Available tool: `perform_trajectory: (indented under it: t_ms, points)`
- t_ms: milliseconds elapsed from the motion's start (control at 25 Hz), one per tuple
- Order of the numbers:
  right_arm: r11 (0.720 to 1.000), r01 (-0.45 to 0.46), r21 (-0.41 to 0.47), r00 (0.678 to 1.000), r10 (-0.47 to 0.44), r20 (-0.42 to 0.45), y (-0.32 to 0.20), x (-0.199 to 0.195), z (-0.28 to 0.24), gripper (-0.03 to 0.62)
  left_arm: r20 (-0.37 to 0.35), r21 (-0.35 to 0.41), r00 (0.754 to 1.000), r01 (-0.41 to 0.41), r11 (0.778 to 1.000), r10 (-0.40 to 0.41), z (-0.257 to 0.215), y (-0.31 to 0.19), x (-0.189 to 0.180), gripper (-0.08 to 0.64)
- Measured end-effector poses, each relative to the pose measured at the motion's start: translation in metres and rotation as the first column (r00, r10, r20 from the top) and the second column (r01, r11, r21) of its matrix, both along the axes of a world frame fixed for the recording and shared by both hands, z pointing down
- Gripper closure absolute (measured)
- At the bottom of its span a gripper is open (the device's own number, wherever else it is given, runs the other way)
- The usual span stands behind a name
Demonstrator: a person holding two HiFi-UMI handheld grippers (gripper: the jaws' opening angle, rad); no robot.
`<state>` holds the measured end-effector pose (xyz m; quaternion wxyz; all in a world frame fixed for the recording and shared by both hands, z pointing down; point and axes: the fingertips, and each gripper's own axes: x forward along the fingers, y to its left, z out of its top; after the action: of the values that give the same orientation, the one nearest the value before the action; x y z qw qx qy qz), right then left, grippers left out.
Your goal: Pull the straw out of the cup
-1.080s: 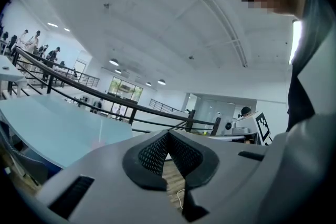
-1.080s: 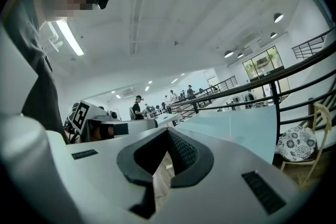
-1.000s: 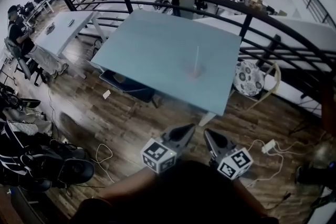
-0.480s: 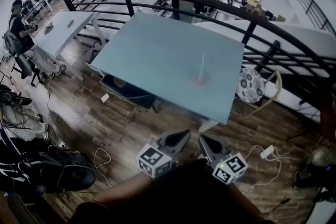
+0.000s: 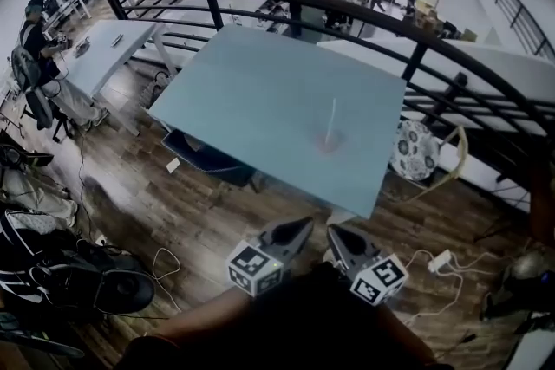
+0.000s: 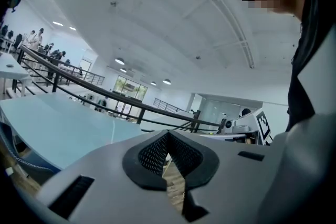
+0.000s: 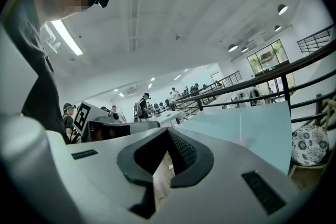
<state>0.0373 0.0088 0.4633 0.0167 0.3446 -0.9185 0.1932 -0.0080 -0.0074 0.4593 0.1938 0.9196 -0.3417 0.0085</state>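
Gripper views showed left gripper [image 6: 168, 134] and right gripper [image 7: 168, 131] closed, empty. Head view showed straw [image 5: 333, 115] in cup [image 5: 329, 141], well ahead on surface [image 5: 251, 91].

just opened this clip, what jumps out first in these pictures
The pale blue table fills the middle of the head view, with a white straw standing upright in a small cup near its right side. At the bottom, the left gripper and right gripper sit side by side, both shut and empty, short of the table. A curved black railing arcs behind it.
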Motion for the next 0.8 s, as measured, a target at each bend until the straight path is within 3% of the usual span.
perform_trajectory:
  t_ms: [800]
  points:
    - [0.996,0.081,0.028,0.997,-0.081,0.003,-0.122,0.116,-0.017,0.584,0.02,0.035,0.997,0.068,0.997,-0.068,-0.014,-0.116,0.116,0.548]
